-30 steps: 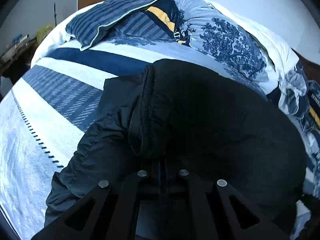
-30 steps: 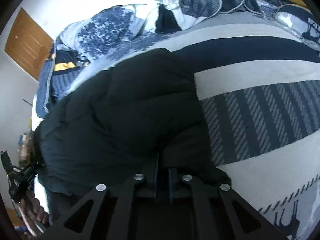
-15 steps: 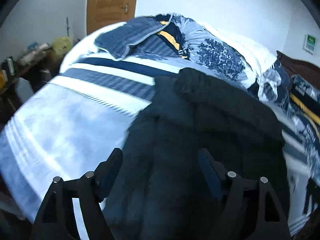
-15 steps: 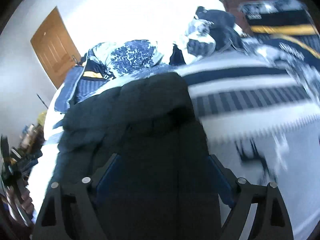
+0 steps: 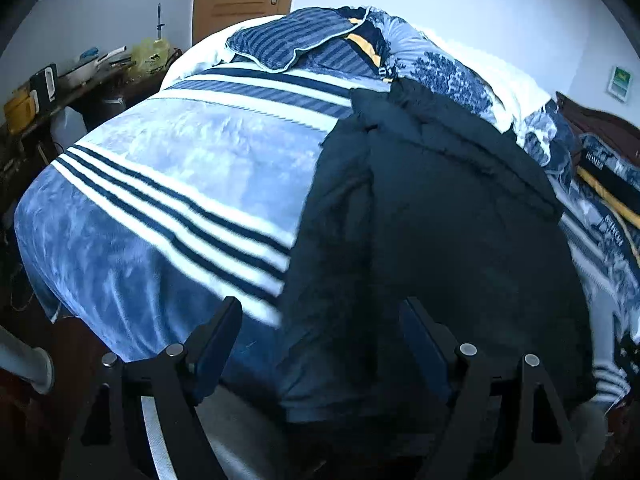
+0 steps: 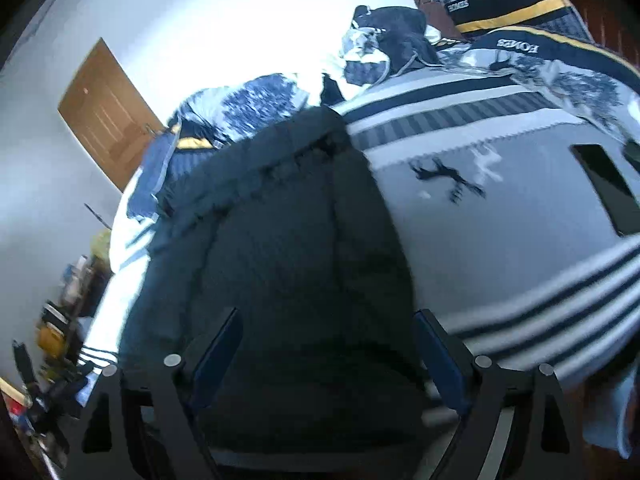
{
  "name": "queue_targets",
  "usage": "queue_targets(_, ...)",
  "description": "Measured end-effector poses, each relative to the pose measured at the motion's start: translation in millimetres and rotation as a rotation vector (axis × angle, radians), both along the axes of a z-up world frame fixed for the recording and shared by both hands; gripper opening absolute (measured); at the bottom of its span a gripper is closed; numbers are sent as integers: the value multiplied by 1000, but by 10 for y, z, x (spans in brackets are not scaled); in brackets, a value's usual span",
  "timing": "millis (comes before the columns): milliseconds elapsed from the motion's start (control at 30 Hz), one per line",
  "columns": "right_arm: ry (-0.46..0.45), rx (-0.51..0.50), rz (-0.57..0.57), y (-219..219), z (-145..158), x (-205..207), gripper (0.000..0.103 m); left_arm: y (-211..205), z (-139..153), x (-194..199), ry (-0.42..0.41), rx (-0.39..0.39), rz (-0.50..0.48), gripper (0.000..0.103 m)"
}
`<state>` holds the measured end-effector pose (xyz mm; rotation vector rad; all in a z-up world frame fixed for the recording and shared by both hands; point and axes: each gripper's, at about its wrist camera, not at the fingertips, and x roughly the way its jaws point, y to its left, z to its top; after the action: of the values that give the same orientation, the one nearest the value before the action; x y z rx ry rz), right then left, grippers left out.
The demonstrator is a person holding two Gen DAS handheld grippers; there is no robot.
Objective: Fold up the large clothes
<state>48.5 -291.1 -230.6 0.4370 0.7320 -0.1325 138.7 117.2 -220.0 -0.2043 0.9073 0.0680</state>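
a dark coat [image 5: 440, 220] lies lengthwise on a striped blanket [image 5: 180, 184] covering a bed, folded into a long narrow strip with its sides turned in. the left gripper [image 5: 320, 332] and right gripper [image 6: 326, 340] hover over the near end, jaws spread wide, holding nothing. the lengthwise fold looks done; folding the strip end to end appears to be left. pillows [image 5: 304, 40] are heaped at the far end.

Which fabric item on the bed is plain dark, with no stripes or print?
The black padded jacket, lying lengthwise down the bed. The blanket under it is blue with stripes, and the bedding heaped behind it carries a blue tree print.
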Motion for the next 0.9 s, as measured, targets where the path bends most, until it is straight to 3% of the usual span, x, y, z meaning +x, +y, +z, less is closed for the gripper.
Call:
queue_targets(67,-2,-35,-4,11,-66,-59,88,83,-52,1,18,-69,4,81)
queue_targets(100,16,2,-5,-31,-106,-45,88,108,-63,5,19,-94,0,81)
queue_targets(300,81,136,-17,-209,-273,-37,88,41,-231,45,106,-107,-30,81)
queue_targets(433,152,171,-15,-283,-407,51,88,-14,-231,73,98,-88,-32,81)
queue_targets(667,289,200,-27,-350,-714,345,85,-108,-385,140,179,-65,-60,81)
queue_targets(767,287,292,7,-364,-793,349,66,-151,-455,187,219,-70,-80,80)
queue_targets(833,306,282,21,-334,-811,374,52,-158,-493,236,233,-89,-84,68)
queue_targets(900,323,267,22,-312,-833,398,42,-108,-513,262,232,-135,-68,65)
